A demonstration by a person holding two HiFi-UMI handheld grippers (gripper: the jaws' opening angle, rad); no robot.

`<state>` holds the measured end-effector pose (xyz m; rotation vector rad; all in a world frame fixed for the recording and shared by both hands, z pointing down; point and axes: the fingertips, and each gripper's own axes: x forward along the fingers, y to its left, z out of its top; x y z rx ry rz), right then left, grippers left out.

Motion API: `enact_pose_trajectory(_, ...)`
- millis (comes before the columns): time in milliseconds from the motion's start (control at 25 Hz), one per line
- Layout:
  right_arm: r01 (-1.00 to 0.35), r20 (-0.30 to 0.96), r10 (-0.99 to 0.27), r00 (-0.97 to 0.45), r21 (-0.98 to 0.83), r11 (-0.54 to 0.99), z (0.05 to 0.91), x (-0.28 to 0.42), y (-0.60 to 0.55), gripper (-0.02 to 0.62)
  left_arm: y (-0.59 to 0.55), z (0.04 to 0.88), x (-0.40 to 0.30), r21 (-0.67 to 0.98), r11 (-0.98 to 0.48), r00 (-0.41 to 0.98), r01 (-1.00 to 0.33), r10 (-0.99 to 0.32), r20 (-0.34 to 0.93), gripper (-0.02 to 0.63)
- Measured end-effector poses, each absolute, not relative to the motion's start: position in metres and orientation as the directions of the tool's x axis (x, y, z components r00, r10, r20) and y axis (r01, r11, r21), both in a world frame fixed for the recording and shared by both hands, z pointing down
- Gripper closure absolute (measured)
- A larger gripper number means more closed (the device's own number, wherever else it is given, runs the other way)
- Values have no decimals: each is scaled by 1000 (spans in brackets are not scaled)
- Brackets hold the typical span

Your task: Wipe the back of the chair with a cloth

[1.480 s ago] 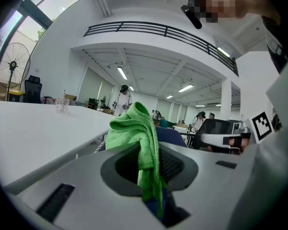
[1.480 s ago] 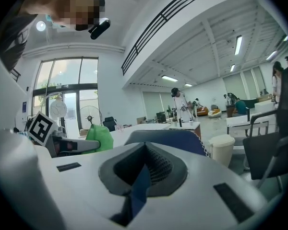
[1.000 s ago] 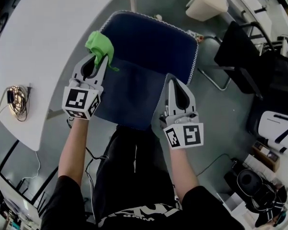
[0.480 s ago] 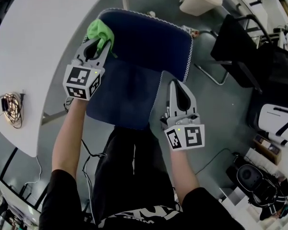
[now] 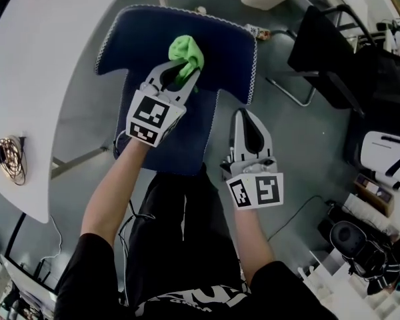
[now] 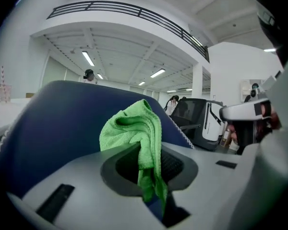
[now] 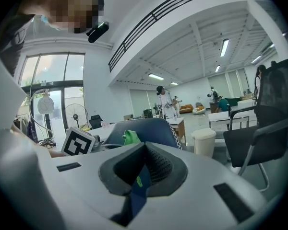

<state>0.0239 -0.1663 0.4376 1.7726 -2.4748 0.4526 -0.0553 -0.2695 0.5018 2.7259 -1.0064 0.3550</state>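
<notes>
Two grippers are seen in the head view, both near frame centre. The left gripper [image 5: 181, 77] is closed on a bright green microfibre cloth [image 5: 187, 51]. The cloth's bunched end sticks out past the jaw tips, up-frame, and is pressed against the dark blue fabric chair [image 5: 133, 39], which is edged w/ white zigzag stitching. Contact is approx. mid-width of the wide blue panel at upper centre. In the left gripper view the cloth is pinched btwn the jaws, w/ a tail hanging down through the gap and the blue panel right behind it. The right gripper [image 5: 244, 117] is held lower and to the right, well apart from the cloth. Its jaws are shut on a strip of the chair's blue fabric at the panel's right edge. In the right gripper view the cloth is seen small, left of centre, beyond the jaws. A white curved table [image 5: 33, 79] fills the upper left, and a black office chair [image 5: 320, 52] stands at upper right.
</notes>
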Motion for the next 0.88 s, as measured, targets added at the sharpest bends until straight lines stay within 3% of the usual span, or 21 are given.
enact_pose_trajectory(480, -953, 232, -934, -273, -201, 229, 445, 61, -156, 604, -225, 508, 33, 224, -838, 861, -498, -446, 244, 538)
enact_pose_trajectory(680, -953, 236, -934, -270, -204, 223, 451, 70, -158, 604, -219, 502, 13, 195, -837, 851, -512, -463, 248, 538)
enact_pose_trajectory(880, -950, 245, -925, -289, -195, 245, 459, 60, -164, 604, -227, 500, -56, 118, -773, 769, -623, -577, 276, 538)
